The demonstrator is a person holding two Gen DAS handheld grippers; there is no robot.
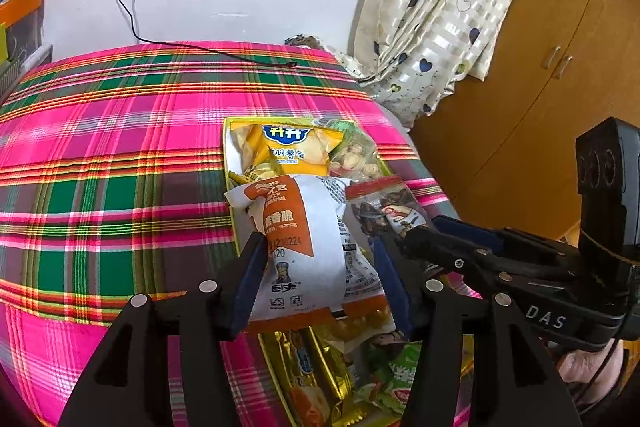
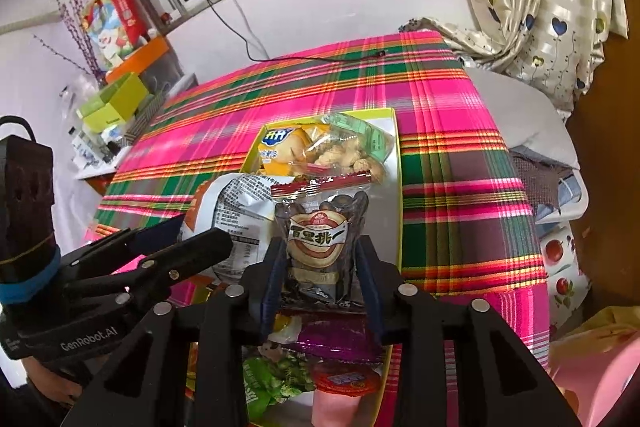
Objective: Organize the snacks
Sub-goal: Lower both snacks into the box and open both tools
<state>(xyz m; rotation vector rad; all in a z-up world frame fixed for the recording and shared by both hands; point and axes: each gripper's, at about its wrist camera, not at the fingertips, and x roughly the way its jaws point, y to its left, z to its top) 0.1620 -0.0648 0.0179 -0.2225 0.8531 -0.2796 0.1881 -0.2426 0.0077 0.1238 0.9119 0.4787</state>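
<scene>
Left wrist view: the left gripper (image 1: 320, 267) stands fairly wide, its blue pads either side of the white-and-orange snack bag (image 1: 304, 247) at the picture's centre; whether they press it I cannot tell. That bag lies across the yellow tray (image 1: 229, 163) on the plaid cloth (image 1: 112, 155). At 3 o'clock the right gripper (image 1: 404, 227) is pinched on the clear packet of dark snacks (image 2: 320, 239). Toward 12 o'clock in the tray sit the yellow chip bag (image 1: 296, 151) and a green-topped biscuit bag (image 1: 356, 155).
</scene>
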